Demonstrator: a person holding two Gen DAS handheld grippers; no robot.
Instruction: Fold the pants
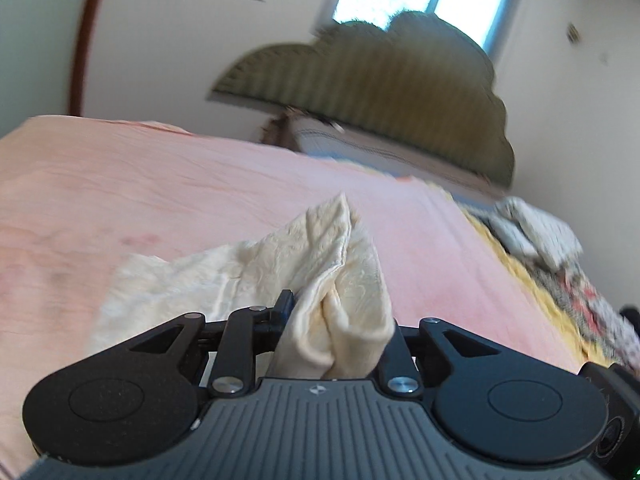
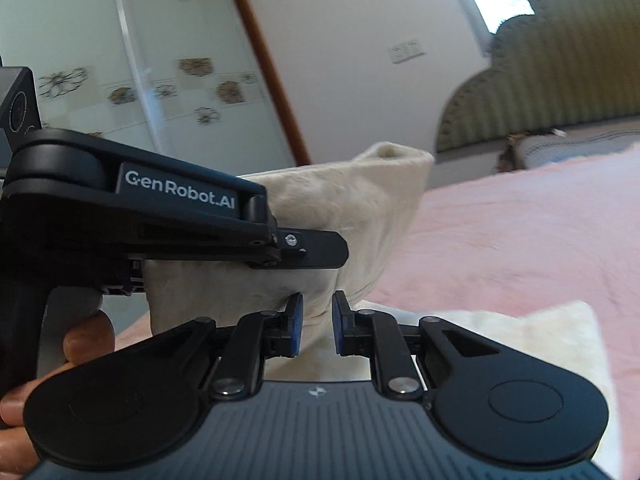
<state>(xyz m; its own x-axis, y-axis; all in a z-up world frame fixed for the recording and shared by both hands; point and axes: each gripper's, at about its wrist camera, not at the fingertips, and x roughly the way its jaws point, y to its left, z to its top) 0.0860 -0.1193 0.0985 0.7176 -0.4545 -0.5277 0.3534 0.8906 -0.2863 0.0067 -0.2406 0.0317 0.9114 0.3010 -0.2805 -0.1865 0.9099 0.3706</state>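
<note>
The cream pants [image 1: 320, 248] are bunched up and lifted off the pink bed sheet [image 1: 160, 184]. My left gripper [image 1: 340, 312] is shut on a thick fold of them; the cloth hides its right finger. In the right wrist view the left gripper [image 2: 316, 252] shows from the side, with the pants [image 2: 360, 208] draped over and hanging from it. Just below it, my right gripper [image 2: 318, 316] holds a lower edge of the cloth between its blue pads [image 2: 296, 320]. Another part of the pants [image 2: 520, 328] lies flat on the sheet [image 2: 520, 232].
A padded olive headboard [image 1: 380, 80] and a pillow [image 1: 360, 148] stand at the far end of the bed. A heap of patterned bedding and clothes [image 1: 536, 236] lies on the right side. A person's hand [image 2: 88, 340] grips the left tool's handle. Wardrobe doors [image 2: 120, 60] are behind.
</note>
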